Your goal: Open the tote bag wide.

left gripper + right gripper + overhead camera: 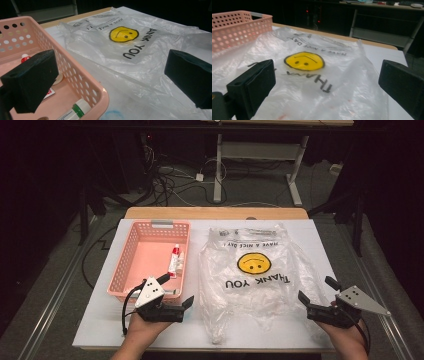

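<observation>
Plastic bag (255,275), clear and crinkled, lies flat on the white surface (95,320) between the two grippers, its yellow smiley face and "THANK YOU" print facing up and reading upside down from the near side. To its left, just beside it, sits a pink perforated basket (131,251) holding a red-capped white tube (173,260) along its right wall; in the left gripper view a second tube with a green band (75,111) lies at the basket's near corner. Left gripper (176,295) hovers at the near right corner of the basket, its fingers (32,80) spread wide with nothing between them, one over the basket's inside and the other over the bag's left edge. Right gripper (316,291) sits at the bag's near right edge, its fingers (253,86) likewise wide apart and holding nothing, pointing left and far across the bag toward the smiley face. Whether either gripper touches the plastic cannot be told.
</observation>
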Demonstrator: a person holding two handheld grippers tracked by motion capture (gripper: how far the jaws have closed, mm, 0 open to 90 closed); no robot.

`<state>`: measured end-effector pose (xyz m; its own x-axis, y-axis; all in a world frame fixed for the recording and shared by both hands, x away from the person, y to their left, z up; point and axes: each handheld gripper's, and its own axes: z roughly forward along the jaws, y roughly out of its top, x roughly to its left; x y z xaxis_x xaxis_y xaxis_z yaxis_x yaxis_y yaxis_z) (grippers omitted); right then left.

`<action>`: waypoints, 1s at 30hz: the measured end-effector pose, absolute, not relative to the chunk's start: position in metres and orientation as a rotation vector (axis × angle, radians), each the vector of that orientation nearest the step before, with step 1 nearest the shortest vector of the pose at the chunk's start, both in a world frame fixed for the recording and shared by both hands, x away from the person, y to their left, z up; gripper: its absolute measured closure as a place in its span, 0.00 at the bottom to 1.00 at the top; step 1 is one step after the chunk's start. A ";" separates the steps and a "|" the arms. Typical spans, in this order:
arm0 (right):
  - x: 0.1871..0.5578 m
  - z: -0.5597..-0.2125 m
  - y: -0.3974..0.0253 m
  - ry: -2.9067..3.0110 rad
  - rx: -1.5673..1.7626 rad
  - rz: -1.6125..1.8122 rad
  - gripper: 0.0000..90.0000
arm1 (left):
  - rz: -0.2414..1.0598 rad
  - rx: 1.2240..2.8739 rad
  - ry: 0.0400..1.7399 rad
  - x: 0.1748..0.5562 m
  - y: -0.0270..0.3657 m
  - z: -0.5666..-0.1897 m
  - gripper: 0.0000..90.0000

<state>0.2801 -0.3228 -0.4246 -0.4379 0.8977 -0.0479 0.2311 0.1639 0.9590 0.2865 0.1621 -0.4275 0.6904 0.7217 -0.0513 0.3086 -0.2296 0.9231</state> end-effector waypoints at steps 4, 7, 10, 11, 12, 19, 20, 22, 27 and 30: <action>0.281 -0.427 -0.331 1.801 1.096 1.249 0.09 | 0.485 1.795 0.833 0.289 0.165 -0.426 0.00; 0.280 -0.428 -0.339 1.807 1.128 1.233 0.18 | 0.476 1.812 0.859 0.291 0.166 -0.425 0.00; 0.281 -0.429 -0.346 1.815 1.179 1.199 0.26 | 0.462 1.836 0.859 0.292 0.167 -0.426 0.00; 0.281 -0.430 -0.349 1.823 1.203 1.182 0.28 | 0.474 1.832 0.864 0.291 0.167 -0.426 0.00; 0.282 -0.432 -0.352 1.832 1.222 1.179 0.30 | 0.488 1.824 0.866 0.290 0.168 -0.425 0.00; 0.291 -0.445 -0.371 1.866 1.375 1.121 0.41 | 0.471 1.834 0.863 0.291 0.171 -0.425 0.00; 0.292 -0.447 -0.372 1.873 1.399 1.109 0.43 | 0.471 1.836 0.863 0.292 0.171 -0.426 0.00; 0.294 -0.451 -0.375 1.901 1.432 1.077 0.46 | 0.465 1.836 0.870 0.292 0.170 -0.427 0.00; 0.298 -0.459 -0.377 1.953 1.461 1.032 0.56 | 0.448 1.849 0.870 0.291 0.170 -0.426 0.00; 0.299 -0.461 -0.377 1.965 1.461 1.021 0.62 | 0.452 1.843 0.863 0.290 0.170 -0.426 0.00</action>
<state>0.2989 -0.3768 -0.4605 -0.3117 0.9488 0.0510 0.5871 0.1501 0.7955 0.2897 0.1704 -0.4257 0.6740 0.7350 -0.0745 0.3569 -0.2356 0.9040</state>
